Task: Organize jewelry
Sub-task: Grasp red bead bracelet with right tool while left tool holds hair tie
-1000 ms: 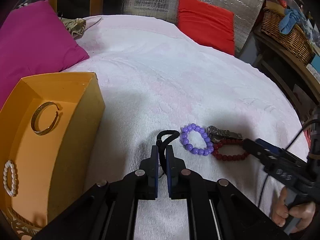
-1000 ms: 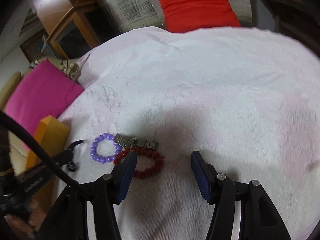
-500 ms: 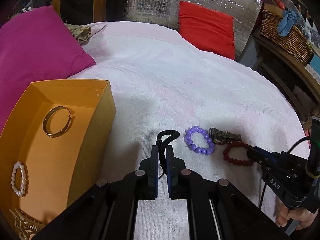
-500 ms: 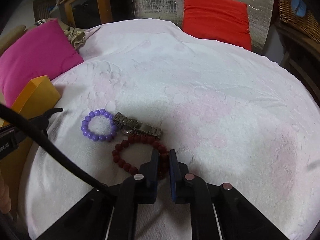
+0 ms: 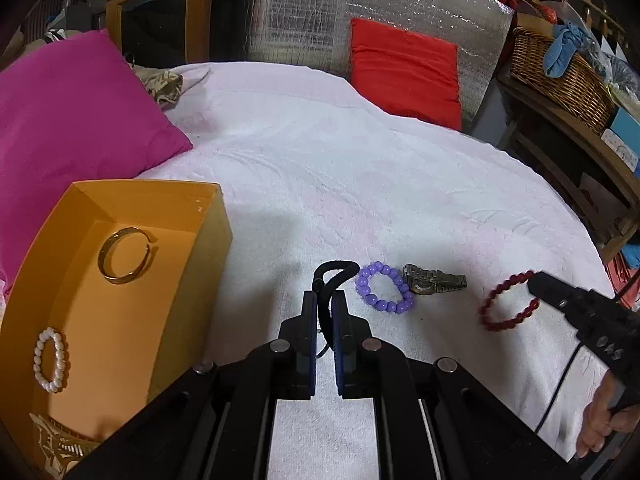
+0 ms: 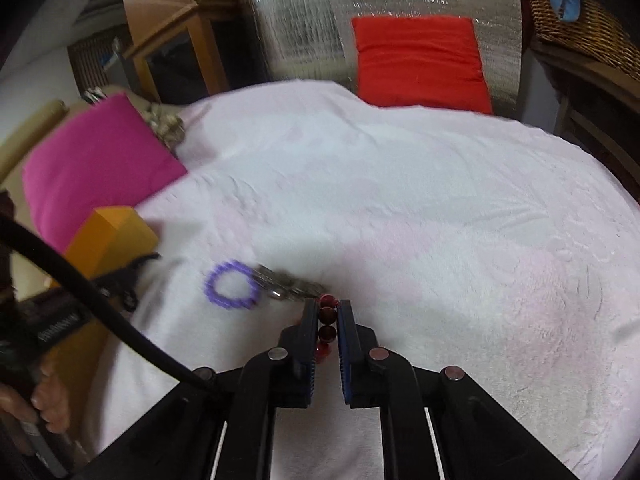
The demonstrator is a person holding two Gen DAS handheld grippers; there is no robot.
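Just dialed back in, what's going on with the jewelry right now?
A person holds a gripper in each hand over the white bedspread. The left gripper is shut on a black cord bracelet, and the right gripper is shut on the red bead bracelet. The purple bead bracelet and a metal watch lie on the bedspread. The orange box already holds a gold bangle and a pearl bracelet.

I saw a fuzzy, matt white blanket (image 5: 360,184) under everything. Beside the smooth matt orange cardboard box (image 5: 200,264) lay glossy purple plastic beads (image 5: 384,287) and a dull metal-link watch (image 5: 434,282). Inside the box, a polished gold bangle (image 5: 126,255) gleamed. Behind stood crinkled silver foil (image 5: 360,4) and a rough wicker basket (image 5: 560,76).
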